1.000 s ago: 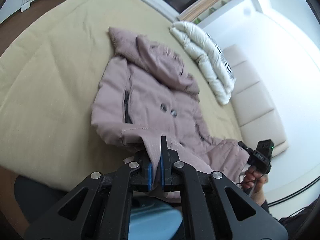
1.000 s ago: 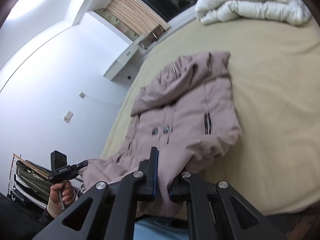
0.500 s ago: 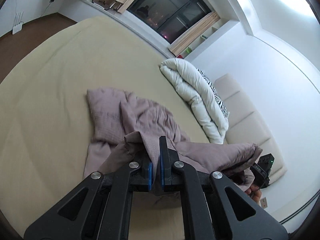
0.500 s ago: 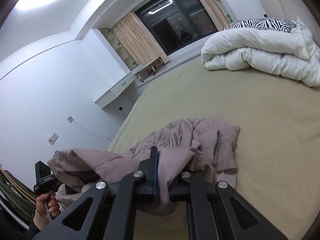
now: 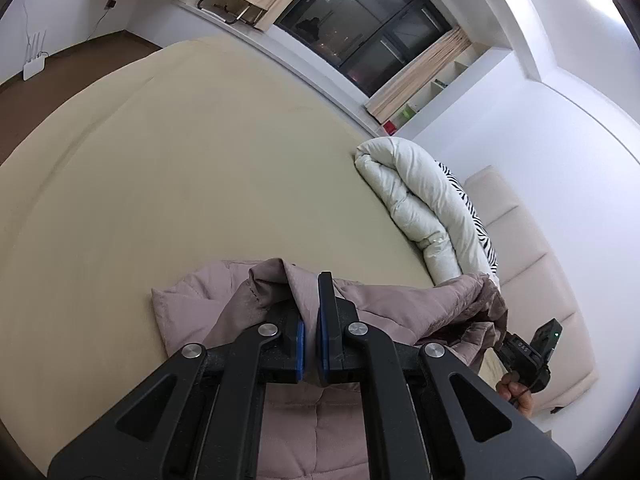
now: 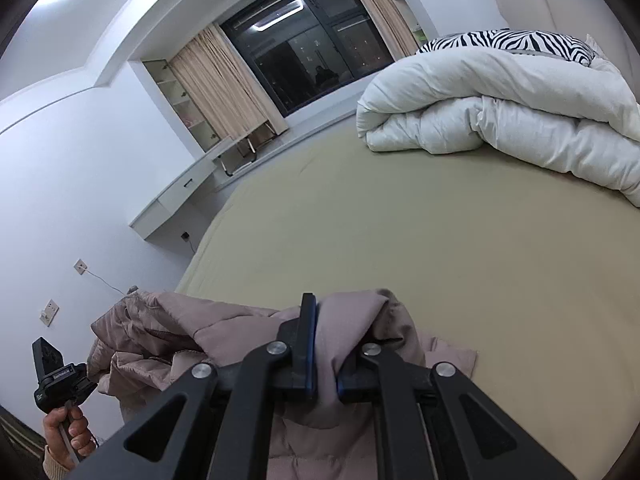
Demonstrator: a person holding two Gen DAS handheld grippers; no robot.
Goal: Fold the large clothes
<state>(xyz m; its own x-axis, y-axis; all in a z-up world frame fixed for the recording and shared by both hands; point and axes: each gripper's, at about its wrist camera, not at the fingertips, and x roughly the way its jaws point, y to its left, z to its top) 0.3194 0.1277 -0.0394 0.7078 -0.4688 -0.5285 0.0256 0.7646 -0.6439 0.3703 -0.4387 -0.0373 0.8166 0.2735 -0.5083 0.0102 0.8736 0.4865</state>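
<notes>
In the left wrist view, a fold of the mauve padded coat (image 5: pixel 404 304) sits pinched between the blue-padded jaws of the left gripper (image 5: pixel 311 344), which are clamped on it. The fabric rises over the finger tips and drapes off to both sides, with more quilted cloth hanging below the black linkage. At the right edge the coat stretches across to the other hand (image 5: pixel 516 394), which grips a black handle. Under the coat lies the bed (image 5: pixel 180 184), covered in a smooth tan sheet with faint creases. A puffy white duvet (image 5: pixel 416 200) is rolled up along the far right side, with a zebra-striped pillow (image 5: pixel 472 208) tucked behind it against a cream padded headboard (image 5: pixel 532 264). Beyond the bed stand a dark window (image 5: pixel 360 28) with beige curtains, white walls and brown floor.

In the right wrist view, the right gripper (image 6: pixel 322 364) is likewise clamped on a bunched edge of the coat (image 6: pixel 224 340), which bulges up between the jaws and spills over the right finger. The coat's quilted, softly wrinkled cloth runs left toward the left hand (image 6: pixel 66 428) on its black handle. The tan sheet of the bed (image 6: pixel 400 248) spreads ahead, bearing the rolled duvet (image 6: pixel 500 112) and the striped pillow (image 6: pixel 504 42). A white desk (image 6: pixel 180 196) lines the wall under the window (image 6: pixel 308 36).
</notes>
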